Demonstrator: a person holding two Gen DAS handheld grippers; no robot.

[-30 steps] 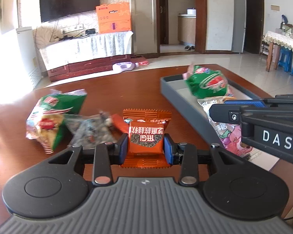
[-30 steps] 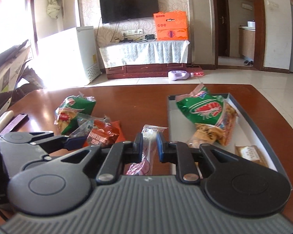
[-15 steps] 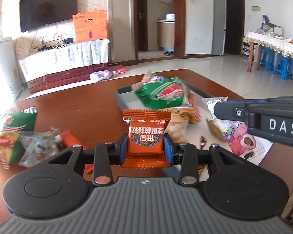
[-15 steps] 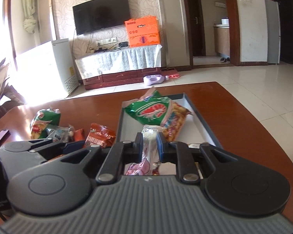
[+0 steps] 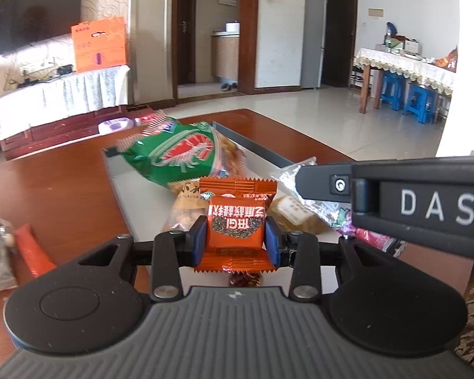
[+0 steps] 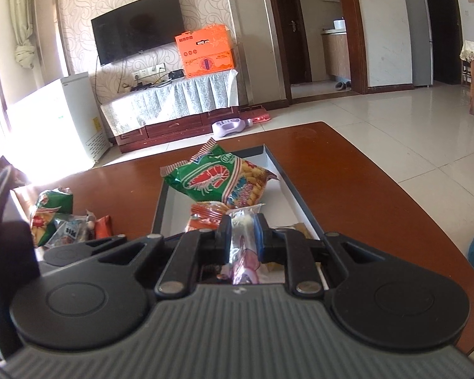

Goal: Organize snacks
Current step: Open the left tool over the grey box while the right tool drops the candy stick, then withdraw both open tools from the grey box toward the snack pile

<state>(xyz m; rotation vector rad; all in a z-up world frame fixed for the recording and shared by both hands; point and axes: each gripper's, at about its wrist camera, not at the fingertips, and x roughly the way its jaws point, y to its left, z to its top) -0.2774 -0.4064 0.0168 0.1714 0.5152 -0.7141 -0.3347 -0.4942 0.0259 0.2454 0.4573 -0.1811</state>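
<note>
Nearest, left tongs [image 5: 236,240] clamped on an orange snack packet [image 5: 236,227], blue pads pressing its two sides, packet upright and held above the near end of a grey tray [image 5: 132,199]. Beside it, right tongs [image 6: 242,237] pinched tight on a clear, silvery wrapped snack [image 6: 244,240], likewise over the tray's near end; seen from the left wrist view as a black body marked DAS at the right edge. Just below and beyond the held packets, inside the tray: a tan snack pack [image 5: 186,202], a brownish pack [image 5: 295,214], then a large green shrimp-chip bag [image 5: 177,154] lying tilted across the tray's far half. Left of the tray, on the brown wooden bench [image 6: 347,183], a loose cluster apart from it: a green-and-red bag [image 6: 49,218], a clear packet [image 6: 68,232], an orange-red packet [image 6: 103,225]. Farther off, across the tiled floor, a cloth-draped TV stand [image 6: 173,101] with an orange box [image 6: 205,50] on top and a wall television [image 6: 137,39] above.
</note>
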